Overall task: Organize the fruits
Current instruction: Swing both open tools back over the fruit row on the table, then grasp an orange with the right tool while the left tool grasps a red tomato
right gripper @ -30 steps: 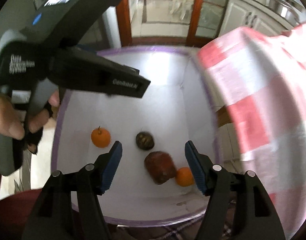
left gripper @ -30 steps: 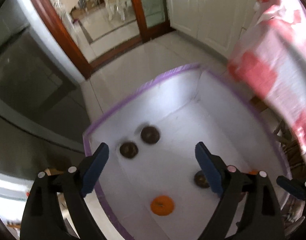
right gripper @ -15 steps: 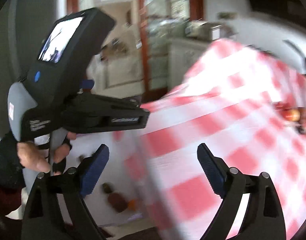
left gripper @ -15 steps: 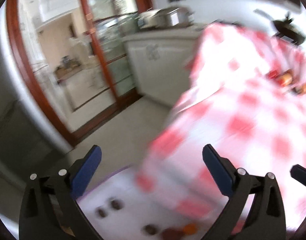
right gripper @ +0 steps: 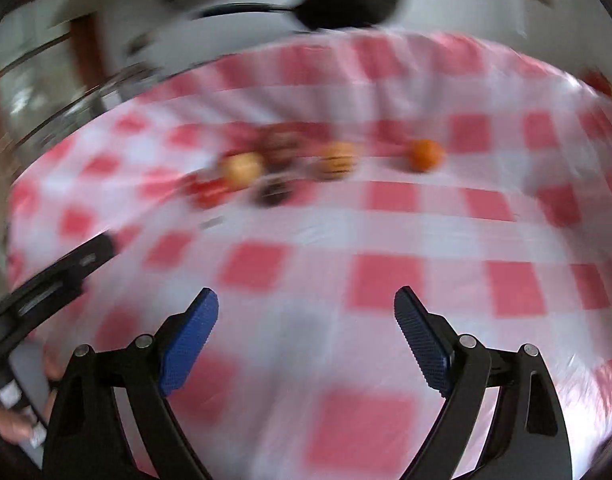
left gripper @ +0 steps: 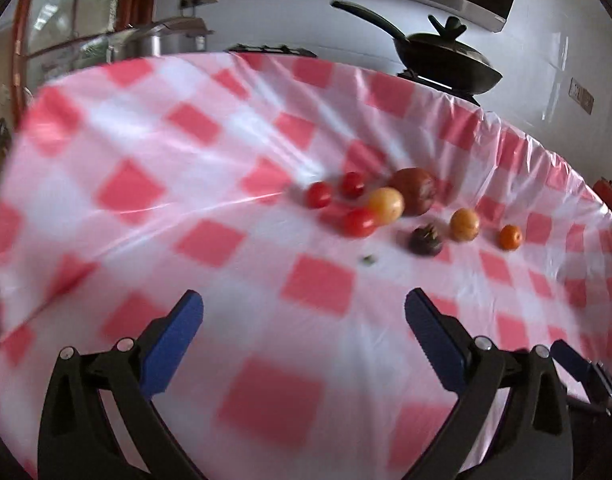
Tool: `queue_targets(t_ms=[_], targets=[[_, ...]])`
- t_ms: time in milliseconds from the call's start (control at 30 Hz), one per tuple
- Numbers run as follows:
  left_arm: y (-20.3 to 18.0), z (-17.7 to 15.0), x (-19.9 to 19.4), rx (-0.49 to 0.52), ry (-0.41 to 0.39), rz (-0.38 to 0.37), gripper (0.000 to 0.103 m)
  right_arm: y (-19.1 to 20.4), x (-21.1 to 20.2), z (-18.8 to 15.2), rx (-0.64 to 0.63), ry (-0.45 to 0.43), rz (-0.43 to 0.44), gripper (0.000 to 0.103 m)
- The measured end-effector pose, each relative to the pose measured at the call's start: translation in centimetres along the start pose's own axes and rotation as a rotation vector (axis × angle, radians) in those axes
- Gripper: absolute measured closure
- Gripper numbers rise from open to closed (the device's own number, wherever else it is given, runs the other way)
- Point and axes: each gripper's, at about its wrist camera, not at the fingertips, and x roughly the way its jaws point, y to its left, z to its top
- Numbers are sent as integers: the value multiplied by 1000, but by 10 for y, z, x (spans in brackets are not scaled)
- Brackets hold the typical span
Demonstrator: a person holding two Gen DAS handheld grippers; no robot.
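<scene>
On the red-and-white checked tablecloth (left gripper: 210, 240) lies a cluster of fruit: three red tomatoes (left gripper: 358, 222), a yellow fruit (left gripper: 385, 205), a big brown-red fruit (left gripper: 413, 191), a dark mangosteen (left gripper: 425, 240), a yellow-orange fruit (left gripper: 464, 224) and a small orange (left gripper: 510, 237). My left gripper (left gripper: 304, 300) is open and empty, well short of the fruit. The right wrist view is blurred; it shows the orange (right gripper: 425, 155) and the mangosteen (right gripper: 274, 192) far ahead of my right gripper (right gripper: 306, 296), which is also open and empty.
A black lidded pan (left gripper: 445, 60) and a steel pot (left gripper: 154, 40) stand on the counter behind the table. The cloth drops off at the table's left edge. The left gripper's body (right gripper: 66, 272) and a hand (right gripper: 10, 428) fill the right view's lower left.
Both grippers have swung up from the white purple-rimmed box on the floor to the table. Their jaws stand wider than before. The box and its fruit have left view.
</scene>
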Motion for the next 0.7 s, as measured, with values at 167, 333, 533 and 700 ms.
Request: queue_targets(t_ms=[167, 333, 533, 700], targets=[[-10, 11, 40, -76, 30, -40, 2, -50, 44, 39, 101, 17, -103, 16], [0, 12, 47, -118, 62, -46, 2, -87, 87, 83, 166, 15, -173, 16], [-2, 11, 51, -91, 100, -27, 2, -99, 136, 120, 204, 51, -199, 27], [0, 11, 55, -97, 122, -23, 2, -87, 165, 134, 124, 121, -267, 35]])
